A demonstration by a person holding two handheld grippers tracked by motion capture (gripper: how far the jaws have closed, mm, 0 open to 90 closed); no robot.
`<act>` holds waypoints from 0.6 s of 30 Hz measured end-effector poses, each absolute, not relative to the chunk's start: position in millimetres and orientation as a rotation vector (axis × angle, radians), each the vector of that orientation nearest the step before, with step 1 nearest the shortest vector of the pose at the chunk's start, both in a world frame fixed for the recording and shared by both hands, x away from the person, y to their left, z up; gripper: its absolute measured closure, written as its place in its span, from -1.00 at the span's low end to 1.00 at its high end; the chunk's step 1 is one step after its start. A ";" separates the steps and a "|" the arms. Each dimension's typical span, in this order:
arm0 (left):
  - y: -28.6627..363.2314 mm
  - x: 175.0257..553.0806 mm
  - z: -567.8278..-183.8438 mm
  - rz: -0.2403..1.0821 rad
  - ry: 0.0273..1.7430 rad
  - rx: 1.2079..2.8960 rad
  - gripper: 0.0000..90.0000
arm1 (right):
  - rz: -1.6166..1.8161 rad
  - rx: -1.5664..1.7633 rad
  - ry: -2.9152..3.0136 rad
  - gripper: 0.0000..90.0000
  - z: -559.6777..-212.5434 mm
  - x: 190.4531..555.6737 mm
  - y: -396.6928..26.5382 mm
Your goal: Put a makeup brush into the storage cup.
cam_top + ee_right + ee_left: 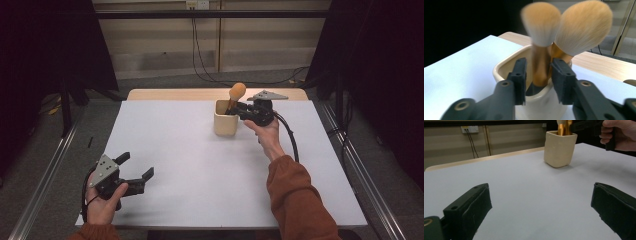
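Observation:
A cream square cup point(225, 125) stands on the white tabletop point(200, 170), right of centre toward the back. Two makeup brushes with tan bristles and gold handles stand in it. In the right gripper view, one brush point(541, 22) is blurred and the other brush point(584, 25) leans right. My right gripper point(539, 72) is open at the cup's rim point(504, 70); its jaws flank the blurred brush's handle with small gaps. My left gripper point(137, 165) rests open near the front left corner, nothing between its jaws point(541, 205), facing the cup point(559, 150).
A wooden strip point(175, 94) edges the table's back. Metal rails point(45, 180) run along both sides on the floor, and cables point(205, 65) hang from a wall socket behind. Dark curtains stand at left and right.

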State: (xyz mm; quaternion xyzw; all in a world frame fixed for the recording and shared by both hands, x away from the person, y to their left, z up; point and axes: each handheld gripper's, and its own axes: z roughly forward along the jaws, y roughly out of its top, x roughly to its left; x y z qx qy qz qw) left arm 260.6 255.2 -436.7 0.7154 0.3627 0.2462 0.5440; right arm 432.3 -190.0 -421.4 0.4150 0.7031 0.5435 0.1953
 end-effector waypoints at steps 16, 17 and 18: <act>255.1 260.7 -436.8 0.584 0.861 1.698 -0.94 | 1.496 1.147 2.011 -0.49 -419.7 427.9 -190.1; 255.0 260.8 -436.9 0.583 0.861 1.698 -0.94 | 1.494 1.144 2.013 -0.55 -419.4 427.6 -189.7; 255.0 260.8 -436.9 0.583 0.862 1.699 -0.94 | 1.497 1.144 2.014 -0.59 -419.1 427.2 -189.4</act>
